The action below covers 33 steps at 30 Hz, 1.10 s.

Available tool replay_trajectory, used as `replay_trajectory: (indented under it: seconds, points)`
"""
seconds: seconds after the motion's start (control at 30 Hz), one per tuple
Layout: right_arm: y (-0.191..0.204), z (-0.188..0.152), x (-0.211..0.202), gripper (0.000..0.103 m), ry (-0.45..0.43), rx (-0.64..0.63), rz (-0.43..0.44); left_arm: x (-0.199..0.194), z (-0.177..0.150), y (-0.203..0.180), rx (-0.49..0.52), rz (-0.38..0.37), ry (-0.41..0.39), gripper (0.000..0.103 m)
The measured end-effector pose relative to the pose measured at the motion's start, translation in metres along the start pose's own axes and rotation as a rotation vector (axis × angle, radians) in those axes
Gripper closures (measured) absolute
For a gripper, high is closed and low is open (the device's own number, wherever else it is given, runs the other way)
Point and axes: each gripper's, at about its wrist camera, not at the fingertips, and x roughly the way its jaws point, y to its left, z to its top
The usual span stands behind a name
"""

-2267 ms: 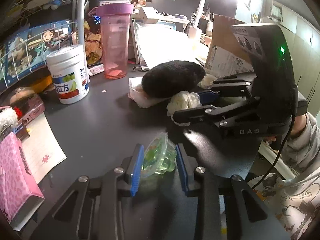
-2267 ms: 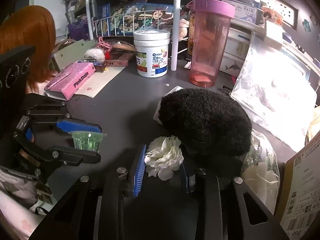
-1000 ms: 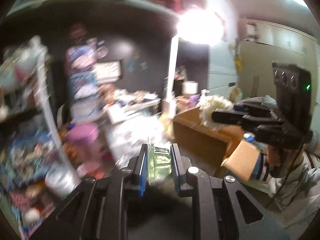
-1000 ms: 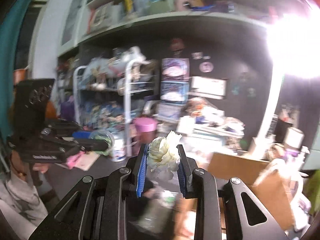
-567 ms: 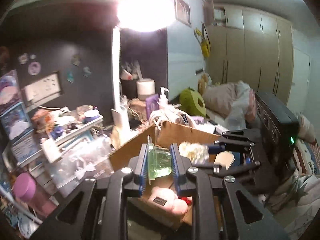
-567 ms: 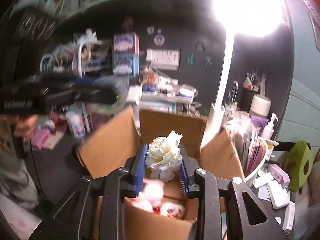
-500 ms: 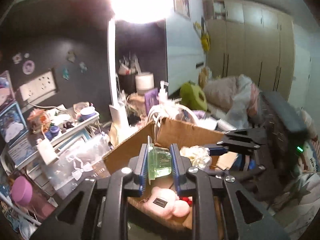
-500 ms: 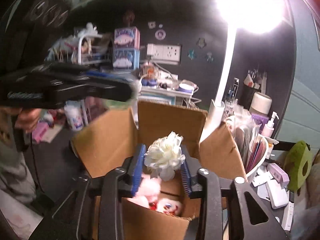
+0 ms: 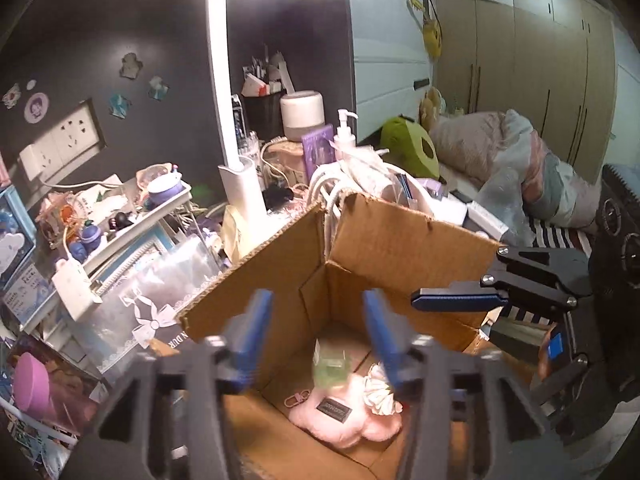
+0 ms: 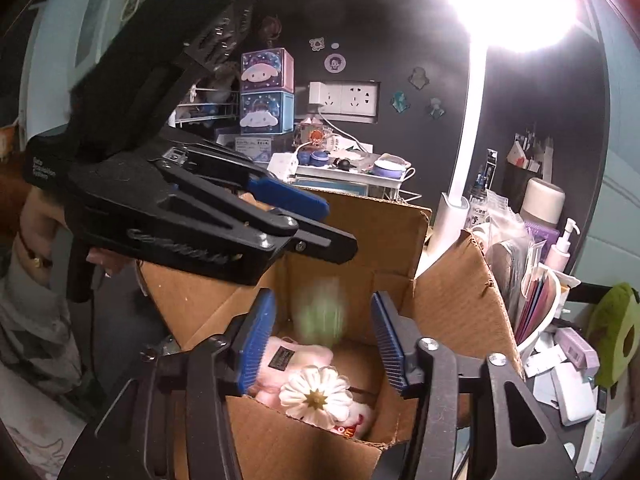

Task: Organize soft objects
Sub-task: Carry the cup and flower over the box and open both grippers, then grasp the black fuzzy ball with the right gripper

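An open cardboard box [image 9: 404,248] [image 10: 448,292] holds a pink plush [image 9: 344,420] [image 10: 296,354]. A white fabric flower [image 9: 378,394] [image 10: 316,396] lies on the plush. A clear green squishy toy [image 9: 330,368] [image 10: 320,316] is blurred, in mid-air or just landing inside the box. My left gripper [image 9: 318,340] is open and empty above the box; it also shows in the right wrist view [image 10: 332,220]. My right gripper [image 10: 324,340] is open and empty above the box; one finger of it shows in the left wrist view [image 9: 456,303].
A white desk lamp [image 9: 240,184] [image 10: 452,216] stands behind the box. A cluttered tray [image 9: 132,220], a lotion pump bottle [image 9: 346,136] [image 10: 560,244], a white jar [image 9: 302,114], a green plush [image 9: 408,148] and bedding [image 9: 520,160] surround the box. A pink cup [image 9: 30,376] is at left.
Both grippers have opened above the box. The white flower has dropped onto the pink plush and the green toy has left the left gripper and is falling into the box.
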Motion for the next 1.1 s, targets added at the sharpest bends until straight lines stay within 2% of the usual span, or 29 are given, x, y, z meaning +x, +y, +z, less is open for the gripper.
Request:
replay_trajectory:
  seconds: [0.03, 0.2, 0.33, 0.53, 0.7, 0.93, 1.1]
  points:
    - [0.001, 0.001, -0.001, 0.045, -0.003, 0.003, 0.000, -0.005, -0.001, 0.003, -0.014, -0.009, -0.012, 0.043]
    - [0.009, 0.009, -0.006, 0.041, -0.019, 0.014, -0.001, -0.036, -0.015, 0.019, -0.062, 0.000, -0.065, 0.028]
    - [0.023, 0.018, -0.012, 0.040, -0.049, 0.012, -0.002, -0.065, -0.035, 0.035, -0.107, 0.011, -0.109, 0.024]
    - [0.060, 0.034, -0.017, 0.040, -0.109, -0.001, 0.019, -0.107, -0.076, 0.066, -0.167, 0.097, -0.158, 0.021]
    - [0.104, 0.043, -0.008, 0.040, -0.124, -0.047, 0.068, -0.128, -0.118, 0.098, -0.236, 0.169, -0.155, 0.020]
    - [0.162, 0.043, 0.031, 0.040, -0.039, -0.111, 0.152, -0.131, -0.178, 0.137, -0.321, 0.208, -0.110, 0.020]
    - [0.186, 0.031, 0.079, 0.040, 0.101, -0.089, 0.182, -0.124, -0.211, 0.160, -0.382, 0.210, -0.089, 0.020]
